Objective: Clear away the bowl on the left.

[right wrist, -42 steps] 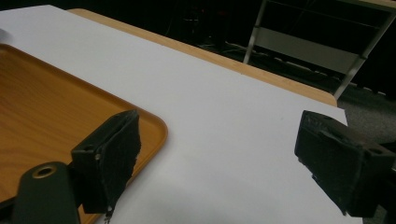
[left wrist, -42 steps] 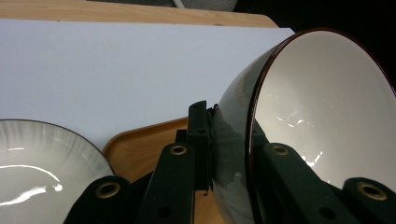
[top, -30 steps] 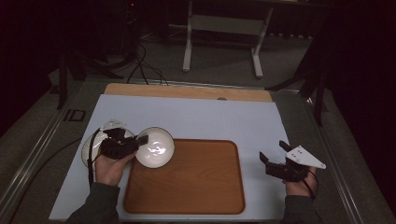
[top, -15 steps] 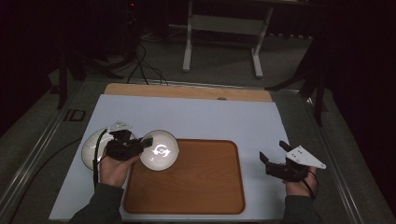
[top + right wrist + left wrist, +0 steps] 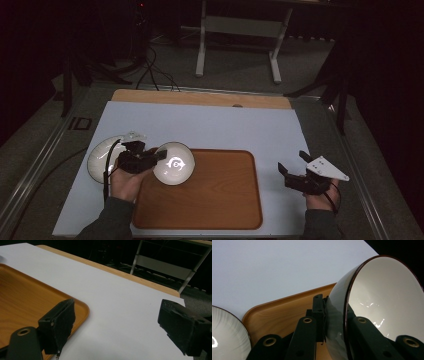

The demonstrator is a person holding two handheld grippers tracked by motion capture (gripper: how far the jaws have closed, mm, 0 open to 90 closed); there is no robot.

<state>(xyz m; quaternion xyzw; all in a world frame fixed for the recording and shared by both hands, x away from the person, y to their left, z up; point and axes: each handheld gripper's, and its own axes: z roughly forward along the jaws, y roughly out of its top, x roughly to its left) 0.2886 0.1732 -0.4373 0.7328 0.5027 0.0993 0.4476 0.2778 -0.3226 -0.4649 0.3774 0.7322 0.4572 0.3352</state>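
Note:
A white bowl (image 5: 175, 165) with a dark rim hangs tilted over the left edge of the brown wooden tray (image 5: 220, 200). My left gripper (image 5: 158, 157) is shut on its rim. In the left gripper view the two black jaws pinch the wall of the bowl (image 5: 384, 297), one inside and one outside, with my left gripper (image 5: 337, 325) above the tray's corner (image 5: 284, 310). My right gripper (image 5: 295, 174) stands open on the white mat to the right of the tray. In the right gripper view nothing lies between the spread pads of that gripper (image 5: 120, 327).
A white ribbed plate (image 5: 100, 160) lies on the mat left of the tray, under my left hand, and its edge (image 5: 227, 337) appears in the left gripper view. The white mat (image 5: 210, 125) covers the table. The tray's right edge (image 5: 30, 297) lies close to my right gripper.
My left gripper has carried the bowl a little to the right, further over the tray's left edge. The right gripper has stayed where it was.

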